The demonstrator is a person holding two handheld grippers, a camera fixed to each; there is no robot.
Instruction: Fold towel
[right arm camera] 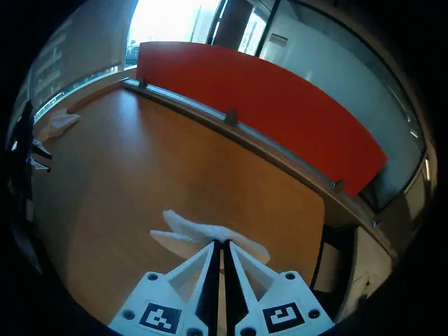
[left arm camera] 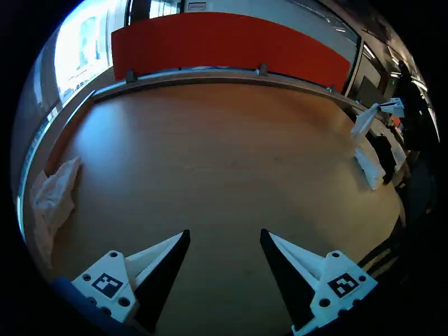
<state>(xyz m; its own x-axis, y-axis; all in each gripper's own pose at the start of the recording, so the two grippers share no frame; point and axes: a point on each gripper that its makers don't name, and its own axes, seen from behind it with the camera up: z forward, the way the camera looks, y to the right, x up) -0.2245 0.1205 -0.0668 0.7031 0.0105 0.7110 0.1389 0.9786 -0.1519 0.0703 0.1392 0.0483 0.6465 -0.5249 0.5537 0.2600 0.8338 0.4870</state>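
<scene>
The right hand-held gripper (right arm camera: pixel 222 246) is pinched nearly closed on the white towel (right arm camera: pixel 210 232) near the tabletop's (right arm camera: pixel 168 168) right edge. The left hand-held gripper (left arm camera: pixel 225 238) hangs wide and empty over the near edge. The fold will likely go best if the pinched edge travels level, corners matched before letting go.

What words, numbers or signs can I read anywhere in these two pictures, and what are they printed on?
No words or numbers can be read.
Square patches on the left gripper: black-and-white patterns, no letters.
Matching patches on the right gripper: patterns too, no letters.
Small sign on the wall behind the red panel: too small and blurred to read.
</scene>
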